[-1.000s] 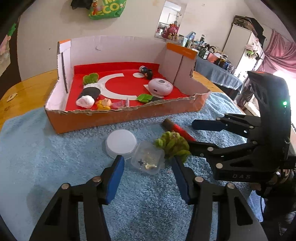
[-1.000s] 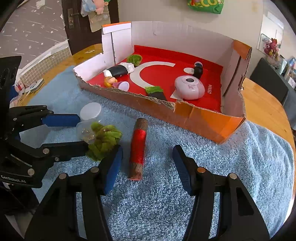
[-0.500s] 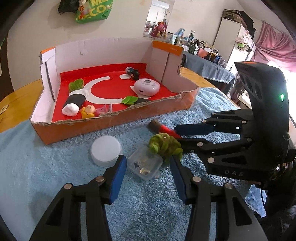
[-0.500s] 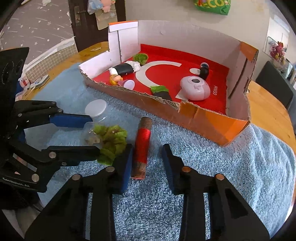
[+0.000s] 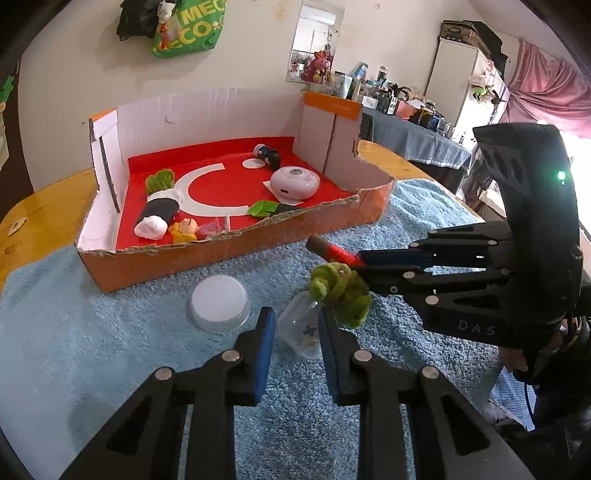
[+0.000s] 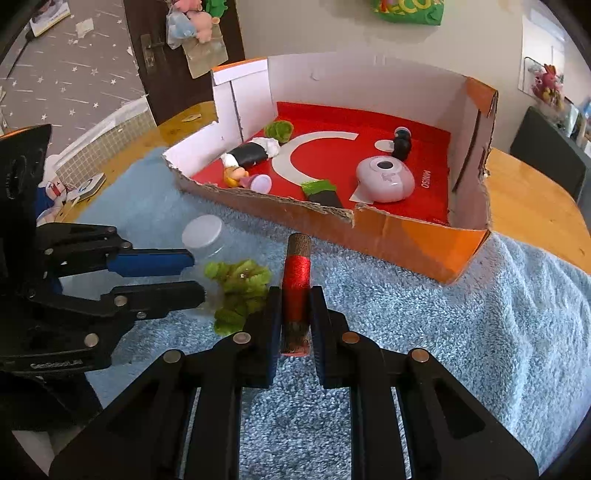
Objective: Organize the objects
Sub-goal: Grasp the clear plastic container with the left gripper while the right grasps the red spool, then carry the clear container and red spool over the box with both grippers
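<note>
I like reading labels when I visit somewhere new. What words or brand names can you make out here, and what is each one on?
"MINISO": red floor of the cardboard box.
"DAS": side of the right gripper.
"MEG" above "ECO", cut off: green bag on the wall.
Left gripper: a printed name, too blurred to read surely.
Bottles on the far counter: too small to read.

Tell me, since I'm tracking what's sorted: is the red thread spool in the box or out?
Out. The red thread spool lies on the blue towel before the cardboard box, clamped by the right gripper.
</note>
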A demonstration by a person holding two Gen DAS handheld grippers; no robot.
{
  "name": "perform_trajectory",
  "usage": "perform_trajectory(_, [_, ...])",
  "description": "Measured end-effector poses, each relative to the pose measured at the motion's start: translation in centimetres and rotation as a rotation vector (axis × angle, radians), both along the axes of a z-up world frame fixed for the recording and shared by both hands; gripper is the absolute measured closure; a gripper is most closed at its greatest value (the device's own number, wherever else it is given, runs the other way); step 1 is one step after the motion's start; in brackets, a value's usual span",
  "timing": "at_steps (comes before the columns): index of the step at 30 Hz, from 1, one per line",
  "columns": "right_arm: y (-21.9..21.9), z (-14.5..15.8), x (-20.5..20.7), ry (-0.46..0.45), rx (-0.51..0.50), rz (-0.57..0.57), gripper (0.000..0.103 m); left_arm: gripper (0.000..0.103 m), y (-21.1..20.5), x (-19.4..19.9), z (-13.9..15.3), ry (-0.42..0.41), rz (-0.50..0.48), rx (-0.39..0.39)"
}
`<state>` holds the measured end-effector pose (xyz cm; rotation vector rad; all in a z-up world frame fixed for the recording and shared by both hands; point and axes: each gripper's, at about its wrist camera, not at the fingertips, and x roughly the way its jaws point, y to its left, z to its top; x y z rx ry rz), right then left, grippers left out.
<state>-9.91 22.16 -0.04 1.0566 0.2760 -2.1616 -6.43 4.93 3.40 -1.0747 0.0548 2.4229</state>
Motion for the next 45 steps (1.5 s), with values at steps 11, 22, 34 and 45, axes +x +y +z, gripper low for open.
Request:
perform_trajectory(11, [0.4,-0.2,-0.1,-0.014,-0.003,-0.007,0.089,0.057,0.8,-0.3,-0.8,-0.017,-0.041,-0.042])
perform_trajectory(22, [0.4,-0.7,0.0,-0.033,0.011,-0.012,0.088,0.060,1.4,-0.6,-1.4,-0.019,-0.053,-0.081])
perform_trajectory(34, [-0.1,-0.7,0.2,0.003,0.060,-0.004,0.088,0.060,1.3,-0.7,-1.4,-0.018,-0.058,-0.074])
perform_trajectory(45, [1.0,2.6,1.8,0.069,-0.022,-0.028,0.089,0.060,-0.7,1.8,2.6,0.087,-0.017,-0.006])
